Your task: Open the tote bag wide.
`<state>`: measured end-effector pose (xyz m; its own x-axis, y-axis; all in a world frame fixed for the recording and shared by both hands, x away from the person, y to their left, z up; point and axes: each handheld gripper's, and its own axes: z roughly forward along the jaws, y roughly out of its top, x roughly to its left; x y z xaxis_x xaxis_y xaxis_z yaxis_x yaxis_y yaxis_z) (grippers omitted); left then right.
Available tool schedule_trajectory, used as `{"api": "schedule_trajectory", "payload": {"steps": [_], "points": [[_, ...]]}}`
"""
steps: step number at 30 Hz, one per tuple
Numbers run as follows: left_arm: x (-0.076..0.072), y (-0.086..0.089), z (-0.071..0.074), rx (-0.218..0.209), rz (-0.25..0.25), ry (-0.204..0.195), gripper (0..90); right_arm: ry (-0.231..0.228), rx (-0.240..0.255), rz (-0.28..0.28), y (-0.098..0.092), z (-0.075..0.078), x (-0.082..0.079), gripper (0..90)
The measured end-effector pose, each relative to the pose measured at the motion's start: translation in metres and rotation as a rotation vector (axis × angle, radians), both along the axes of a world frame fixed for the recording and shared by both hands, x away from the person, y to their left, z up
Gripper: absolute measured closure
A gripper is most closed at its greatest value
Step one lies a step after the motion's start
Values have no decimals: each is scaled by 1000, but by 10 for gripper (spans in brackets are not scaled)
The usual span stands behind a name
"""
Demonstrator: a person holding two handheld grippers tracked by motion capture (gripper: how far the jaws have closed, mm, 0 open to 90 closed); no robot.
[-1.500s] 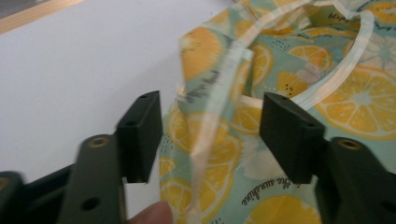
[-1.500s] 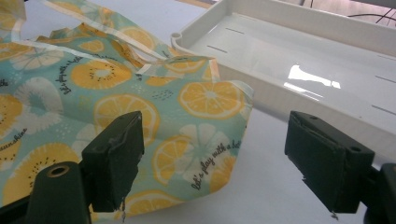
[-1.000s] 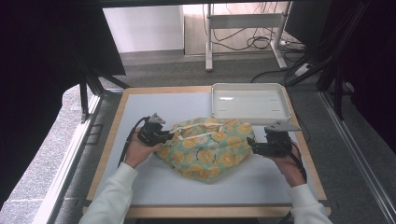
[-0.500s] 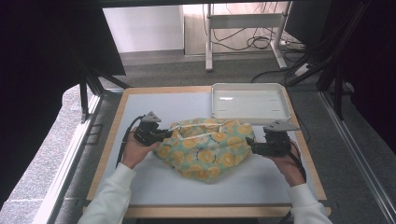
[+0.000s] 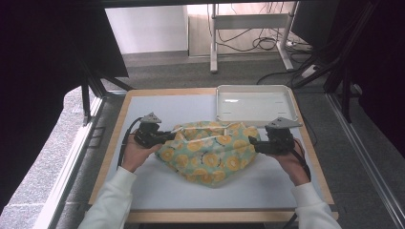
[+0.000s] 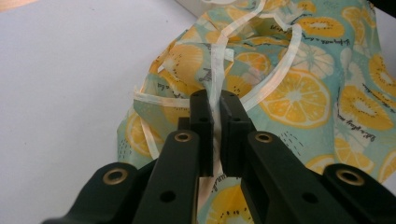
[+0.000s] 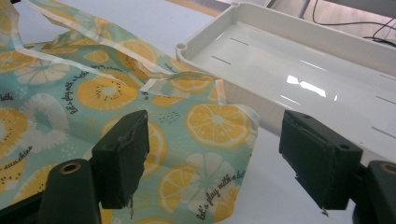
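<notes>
Behind the table (image 5: 143, 100) lay grey carpet (image 5: 162, 71), a white wall panel (image 5: 148, 28) stood at the back, and a metal stand (image 5: 248, 21) with loose cables (image 5: 260, 43) was in bright light.

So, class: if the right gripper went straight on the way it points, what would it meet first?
Probably the fruit-print cloth: the right gripper stands open at its corner, with the white tray off to one side.

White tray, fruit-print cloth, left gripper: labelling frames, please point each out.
white tray (image 5: 288, 97), high view, right rim.
fruit-print cloth (image 5: 210, 157), high view, middle.
left gripper (image 6: 215, 105), left gripper view, between its fingertips.
</notes>
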<state>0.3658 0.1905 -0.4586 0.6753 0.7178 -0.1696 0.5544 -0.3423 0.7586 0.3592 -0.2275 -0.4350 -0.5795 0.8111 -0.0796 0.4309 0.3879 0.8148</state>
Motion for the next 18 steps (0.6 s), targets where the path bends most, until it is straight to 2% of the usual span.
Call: {"api": "schedule_trajectory", "payload": {"steps": [8,12,13,18], "points": [[-1,-4,-1,13,-7,0,864,17,-18,18,7,4,12,260],[-1,-3,1,5,-2,-6,864,42,-30,60,19,10,20,264],[-2,-3,3,-3,-1,-7,864,43,-48,74,28,13,25,264],[-3,-3,3,-4,-1,-8,863,54,-41,86,39,18,36,264]]}}
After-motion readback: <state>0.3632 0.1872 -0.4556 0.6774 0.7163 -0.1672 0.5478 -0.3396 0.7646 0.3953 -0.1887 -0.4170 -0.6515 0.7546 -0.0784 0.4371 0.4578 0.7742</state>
